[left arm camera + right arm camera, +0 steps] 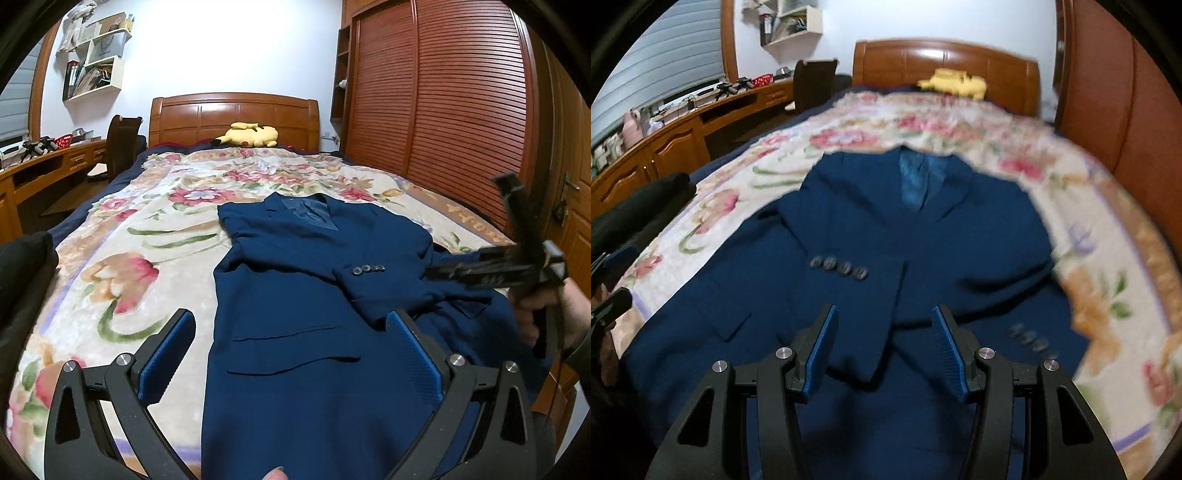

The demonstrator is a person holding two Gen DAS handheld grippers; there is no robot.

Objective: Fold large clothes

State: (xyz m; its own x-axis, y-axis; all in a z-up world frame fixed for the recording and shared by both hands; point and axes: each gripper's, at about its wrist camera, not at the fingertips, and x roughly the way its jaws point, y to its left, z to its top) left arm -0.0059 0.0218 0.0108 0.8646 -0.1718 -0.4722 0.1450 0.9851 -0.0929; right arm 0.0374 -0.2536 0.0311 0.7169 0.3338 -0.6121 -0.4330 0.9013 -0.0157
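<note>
A navy blue suit jacket (303, 280) lies face up on the floral bedspread (155, 236), collar toward the headboard, with both sleeves folded across its front. My left gripper (291, 325) is open and empty, hovering above the jacket's lower left part. My right gripper (884, 317) is open and empty above the folded sleeve cuff (871, 295). The jacket fills the middle of the right wrist view (960, 258). The right gripper also shows in the left wrist view (443, 273), blurred, over the jacket's right side.
A yellow plush toy (251, 134) lies by the wooden headboard (236, 114). A wooden wardrobe (443, 92) stands on the right, a desk (44, 166) and chair (123, 144) on the left. Dark clothing (22, 280) lies at the bed's left edge.
</note>
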